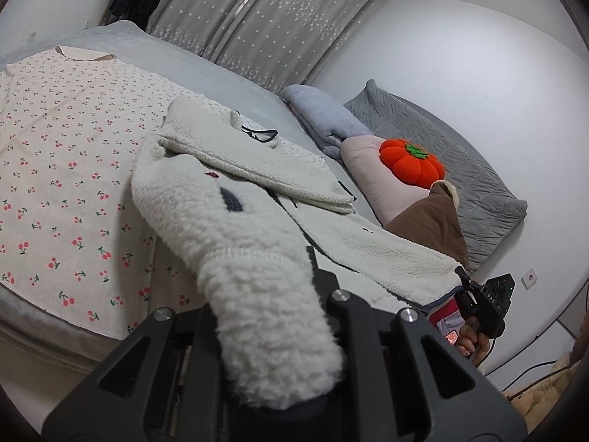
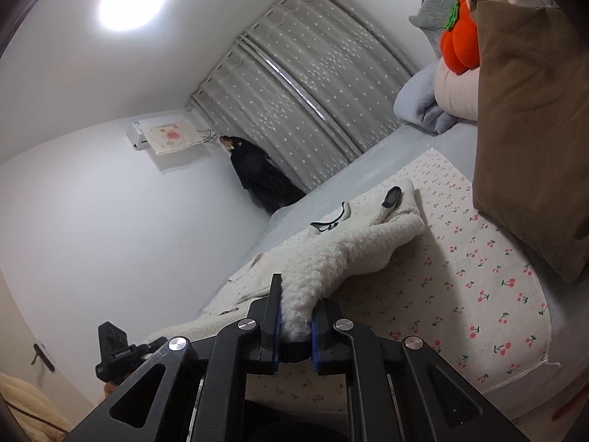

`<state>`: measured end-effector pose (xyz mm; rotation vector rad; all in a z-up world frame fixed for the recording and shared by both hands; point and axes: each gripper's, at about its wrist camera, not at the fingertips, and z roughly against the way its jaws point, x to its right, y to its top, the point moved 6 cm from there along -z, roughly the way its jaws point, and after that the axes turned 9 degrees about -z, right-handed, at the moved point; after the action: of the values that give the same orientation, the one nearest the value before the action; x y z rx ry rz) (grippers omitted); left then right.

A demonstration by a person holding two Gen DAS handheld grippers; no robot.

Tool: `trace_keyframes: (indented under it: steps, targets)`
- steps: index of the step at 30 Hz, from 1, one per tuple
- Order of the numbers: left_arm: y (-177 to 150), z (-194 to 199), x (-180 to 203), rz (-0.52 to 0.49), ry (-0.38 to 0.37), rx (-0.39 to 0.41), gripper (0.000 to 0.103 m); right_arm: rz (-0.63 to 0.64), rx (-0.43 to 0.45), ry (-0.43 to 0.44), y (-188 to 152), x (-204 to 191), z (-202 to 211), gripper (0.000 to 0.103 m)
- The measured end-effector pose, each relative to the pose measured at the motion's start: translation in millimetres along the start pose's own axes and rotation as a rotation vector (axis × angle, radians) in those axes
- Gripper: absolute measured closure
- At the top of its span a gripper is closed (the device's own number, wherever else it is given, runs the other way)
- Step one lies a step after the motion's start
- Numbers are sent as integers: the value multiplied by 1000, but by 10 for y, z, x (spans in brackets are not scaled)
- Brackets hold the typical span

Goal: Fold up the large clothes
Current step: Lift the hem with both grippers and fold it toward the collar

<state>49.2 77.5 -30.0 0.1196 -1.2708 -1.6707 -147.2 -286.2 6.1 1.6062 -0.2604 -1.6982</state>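
A white fleece jacket (image 1: 235, 184) lies on a cherry-print blanket (image 1: 66, 169) on the bed. My left gripper (image 1: 272, 331) is shut on the jacket's sleeve cuff, which drapes thickly over the fingers and hides the tips. My right gripper (image 2: 296, 326) is shut on the jacket's hem (image 2: 298, 316), pinched between its blue pads (image 2: 277, 326). The right gripper also shows in the left wrist view (image 1: 464, 280), holding the hem corner lifted at the bed's edge. The jacket (image 2: 349, 243) stretches away across the blanket (image 2: 478, 294), its collar loop at the far end.
An orange pumpkin plush (image 1: 412, 164), a pink pillow (image 1: 368, 184), a brown pillow (image 1: 430, 221), a folded grey-blue blanket (image 1: 324, 121) and a grey quilt (image 1: 460, 169) sit at the bed's head. Star-print curtains (image 1: 257, 25) hang behind. Dark clothes (image 2: 257, 176) hang in the corner.
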Motion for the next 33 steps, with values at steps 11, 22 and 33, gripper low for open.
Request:
trace_keyframes:
  steps: [11,22,33]
  targets:
    - [561,-138,-31,-13,-9,47,85,-8,12,25,369,-94,-299,92]
    - [1559,-620,-199,-23,24,77,84,69,73,9,1282,-486,-1160,91]
    - [2290,-1477,-566,-28,111,23,84,70,54,-88,1940,-265,-2224,91]
